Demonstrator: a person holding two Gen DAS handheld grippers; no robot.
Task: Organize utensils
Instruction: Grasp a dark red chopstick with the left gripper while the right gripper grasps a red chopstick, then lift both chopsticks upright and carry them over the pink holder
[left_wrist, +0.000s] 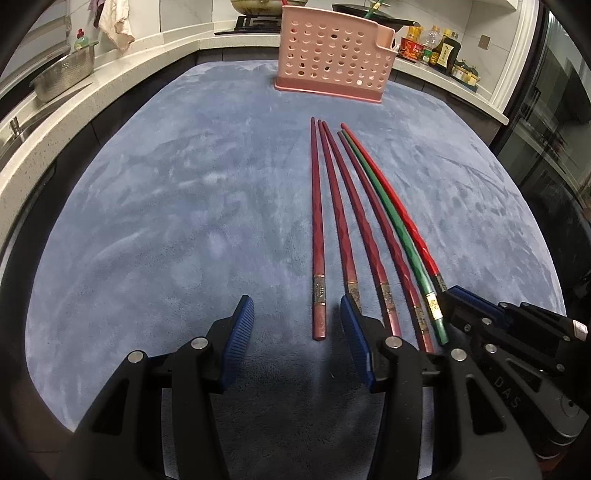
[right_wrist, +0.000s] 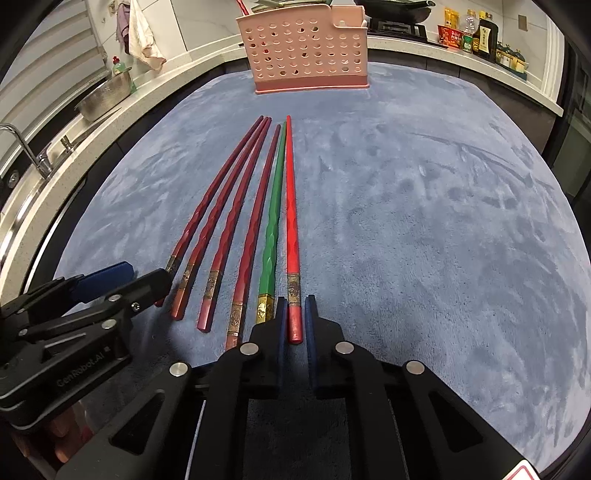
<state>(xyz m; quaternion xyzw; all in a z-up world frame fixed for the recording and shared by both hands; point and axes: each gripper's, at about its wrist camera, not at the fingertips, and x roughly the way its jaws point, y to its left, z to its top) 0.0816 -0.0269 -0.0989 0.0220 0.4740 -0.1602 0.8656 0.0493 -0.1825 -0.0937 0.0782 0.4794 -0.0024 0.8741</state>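
Observation:
Several chopsticks lie side by side on the blue cloth (left_wrist: 184, 184): dark red ones, one green (left_wrist: 391, 225) (right_wrist: 272, 221) and one bright red (left_wrist: 399, 218) (right_wrist: 291, 221). A pink perforated utensil holder (left_wrist: 332, 55) (right_wrist: 306, 51) stands at the far edge. My left gripper (left_wrist: 297, 314) is open, its pads astride the butt of the leftmost dark red chopstick (left_wrist: 317, 229); it also shows in the right wrist view (right_wrist: 125, 280). My right gripper (right_wrist: 294, 314) has its jaws closed narrowly around the bright red chopstick's butt end, which rests on the cloth.
A white counter (left_wrist: 55, 122) runs around the cloth, with a steel colander (left_wrist: 62, 74) and sink faucet (right_wrist: 26, 147) on the left. Bottles and sauce jars (left_wrist: 439, 48) stand at the back right. A stove with pans (left_wrist: 258, 14) is behind the holder.

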